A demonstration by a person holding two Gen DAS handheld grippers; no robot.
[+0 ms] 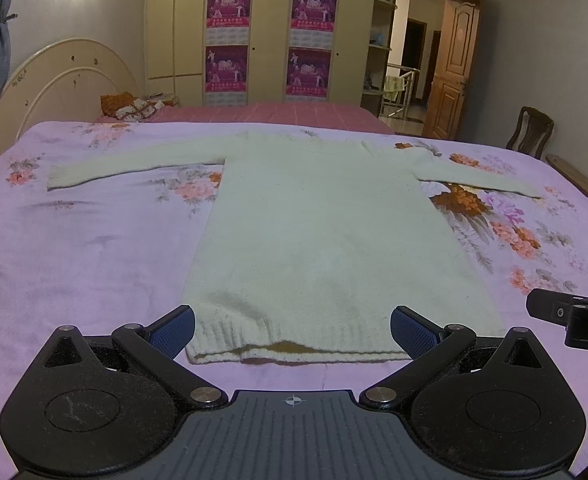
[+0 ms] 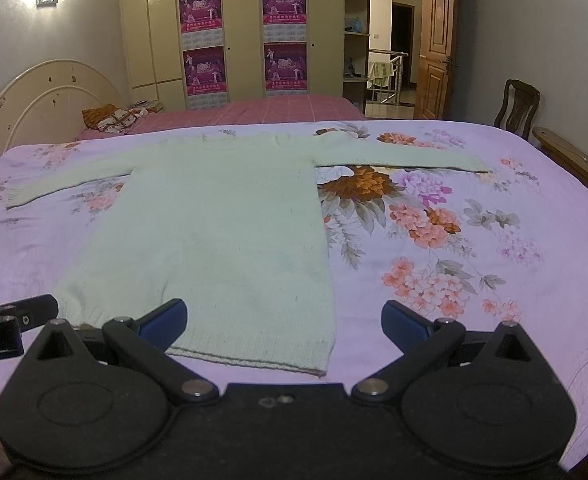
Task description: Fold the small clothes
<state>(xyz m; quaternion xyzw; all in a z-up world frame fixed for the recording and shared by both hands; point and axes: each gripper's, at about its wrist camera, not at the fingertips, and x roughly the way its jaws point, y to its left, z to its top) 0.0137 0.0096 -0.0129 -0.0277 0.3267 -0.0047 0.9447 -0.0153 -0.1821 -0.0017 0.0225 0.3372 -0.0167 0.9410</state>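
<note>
A small cream knit sweater lies flat on the lilac flowered bedspread, hem toward me, both sleeves spread sideways. It also shows in the right wrist view. My left gripper is open and empty, its blue-padded fingers standing on either side of the hem's left part. My right gripper is open and empty, hovering at the hem's right corner. The right gripper's tip shows at the right edge of the left wrist view; the left gripper's tip shows at the left edge of the right wrist view.
A second bed with a pink cover and a cream headboard lies beyond. A wardrobe with posters stands at the back wall. A wooden chair and an open door are at the right.
</note>
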